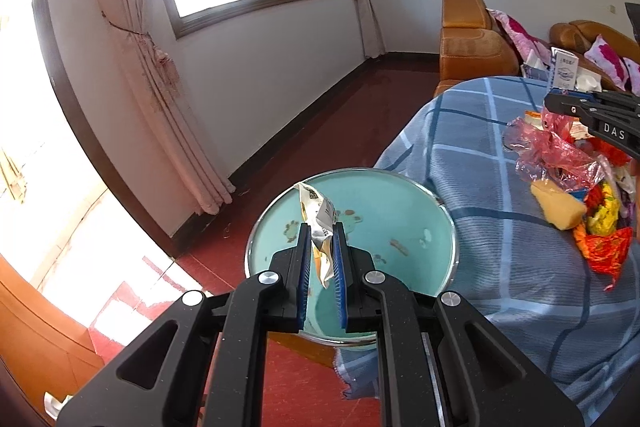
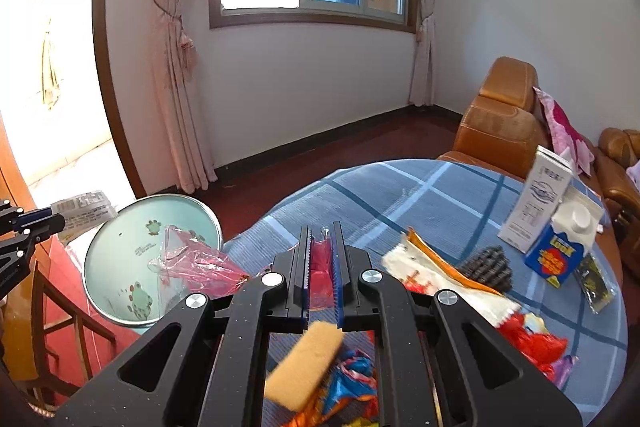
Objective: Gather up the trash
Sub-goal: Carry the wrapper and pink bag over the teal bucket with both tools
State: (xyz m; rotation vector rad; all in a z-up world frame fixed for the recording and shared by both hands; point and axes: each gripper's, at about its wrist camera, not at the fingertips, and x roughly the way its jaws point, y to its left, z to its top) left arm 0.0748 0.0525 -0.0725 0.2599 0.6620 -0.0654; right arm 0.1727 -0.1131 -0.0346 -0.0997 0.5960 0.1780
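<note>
My left gripper (image 1: 322, 227) is shut on a crumpled white and yellow wrapper (image 1: 320, 215) and holds it above a round teal basin (image 1: 400, 199) with frog prints. My right gripper (image 2: 322, 227) is shut on a pink see-through plastic bag (image 2: 320, 263), whose loose end (image 2: 196, 261) hangs out to the left over the basin's rim (image 2: 120, 227). In the left wrist view the right gripper (image 1: 554, 103) comes in from the right with the pink bag (image 1: 552, 151) dangling below it. The left gripper (image 2: 60, 223) and its wrapper (image 2: 84, 211) show at the far left of the right wrist view.
A round table with a blue checked cloth (image 2: 400, 195) carries a yellow sponge (image 2: 304, 363), several bright wrappers (image 2: 440, 275), a white carton (image 2: 536, 203) and a blue carton (image 2: 560, 247). An orange sofa (image 2: 500, 123) stands behind it. A wooden chair (image 2: 60, 327) is beside the basin.
</note>
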